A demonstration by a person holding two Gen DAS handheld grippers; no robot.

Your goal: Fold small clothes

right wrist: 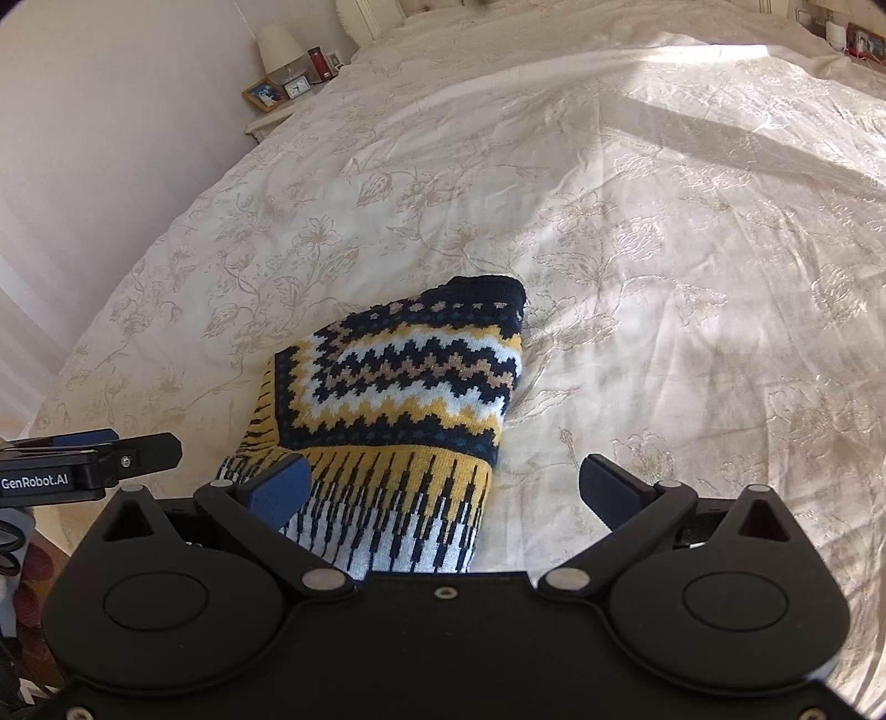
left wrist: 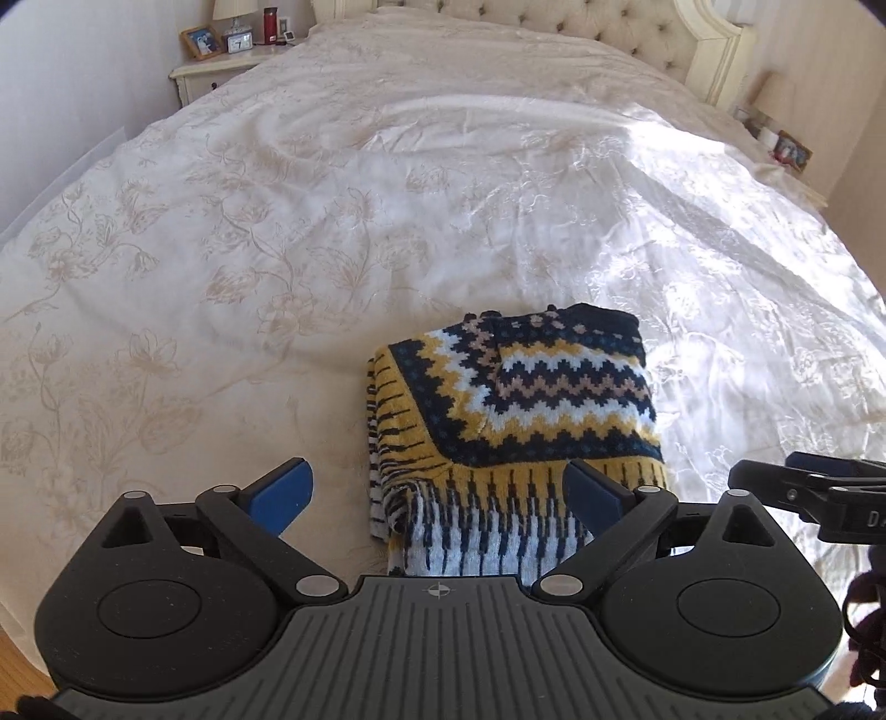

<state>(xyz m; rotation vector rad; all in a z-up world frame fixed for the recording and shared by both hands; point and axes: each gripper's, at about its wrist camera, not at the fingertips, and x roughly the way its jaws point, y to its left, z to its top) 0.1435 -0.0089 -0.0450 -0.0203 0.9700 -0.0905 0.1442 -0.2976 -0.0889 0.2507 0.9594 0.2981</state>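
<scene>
A cream floral bedspread (left wrist: 332, 221) covers the bed. Beside its tufted headboard (left wrist: 554, 22), a nightstand (left wrist: 216, 75) holds a lamp (left wrist: 235, 11), clock (left wrist: 239, 41), photo frame (left wrist: 202, 43) and red bottle (left wrist: 270, 23).

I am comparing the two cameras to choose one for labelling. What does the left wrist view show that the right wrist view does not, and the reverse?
Only the left wrist view shows the tufted headboard and a second picture frame at the far right of the bed.

Only the right wrist view shows the GenRobot.AI lettering on the other gripper.

Both show the folded patterned sweater lying on the floral bedspread, the nightstand with lamp and clock, and both the left gripper and right gripper open and empty.
</scene>
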